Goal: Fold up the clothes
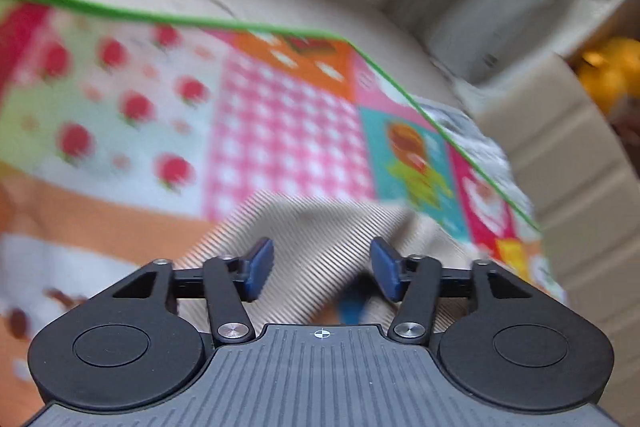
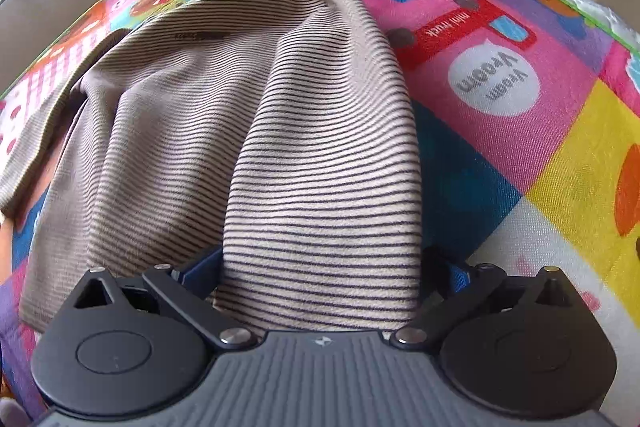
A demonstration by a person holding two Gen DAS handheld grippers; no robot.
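Striped beige garment (image 2: 256, 131): bunched between the spread fingers of the right claw (image 2: 320, 267), long axis running away toward the far edge of the patchwork mat (image 2: 540, 131). Left claw (image 1: 322, 267): spread, pinching nothing, above cloth.

**Readable text: two prints on the mat, right wrist view only**

- Mat (image 2: 520, 147), red truck picture (image 2: 468, 27): "mini truck" in small white letters, seen upside down.
- White speech bubble (image 2: 494, 81) just below the truck: "Vroom Vroom" in grey, two lines, also upside down; spelling read with some doubt.
- Striped shirt (image 2: 320, 187): small dark print near its far end (image 2: 198, 35), too small to read.
- Left wrist view: mat is blurred, no legible text.
- Gripper bodies: a small round mark on each, no lettering.
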